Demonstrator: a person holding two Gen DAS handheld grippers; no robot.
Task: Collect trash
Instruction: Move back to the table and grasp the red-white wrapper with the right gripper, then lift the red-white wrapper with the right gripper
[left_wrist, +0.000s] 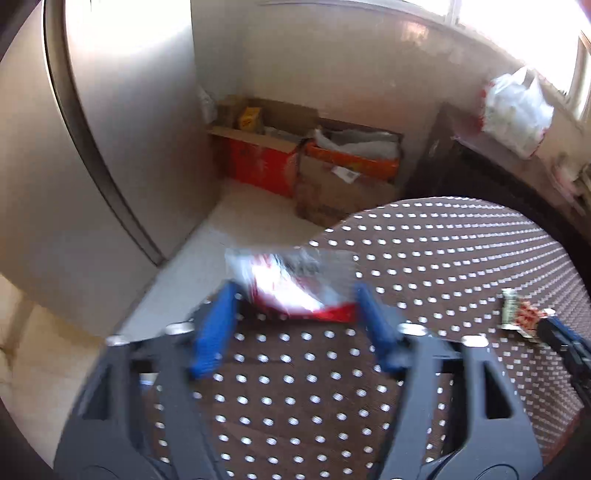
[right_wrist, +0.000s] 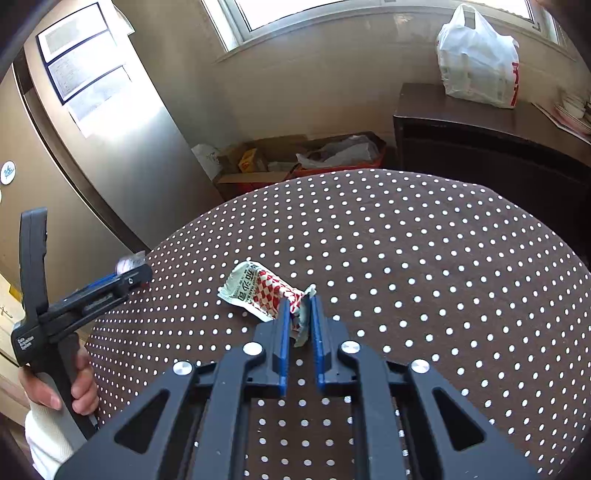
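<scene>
A brown table with a white-dotted cloth (right_wrist: 406, 258) carries two wrappers. My right gripper (right_wrist: 299, 306) is shut on the crumpled end of a red-and-white checked wrapper (right_wrist: 258, 291), and the rest of that wrapper lies flat on the cloth. The left wrist view shows the same wrapper (left_wrist: 517, 314) at the right with the right gripper's tip (left_wrist: 554, 332) on it. At the table's left edge, a red, white and clear wrapper (left_wrist: 291, 280) spans the gap of my left gripper (left_wrist: 295, 291), and both blue fingertips touch its ends. That view is blurred. In the right wrist view the left gripper (right_wrist: 136, 271) shows this wrapper (right_wrist: 129, 263) poking out at its tip.
Open cardboard boxes (right_wrist: 295, 155) full of packaging stand on the floor beyond the table, against the wall. A tall steel fridge (right_wrist: 122, 122) rises at the left. A dark cabinet (right_wrist: 480, 147) at the right bears a white plastic bag (right_wrist: 476, 59). A hand (right_wrist: 81, 391) holds the left gripper's handle.
</scene>
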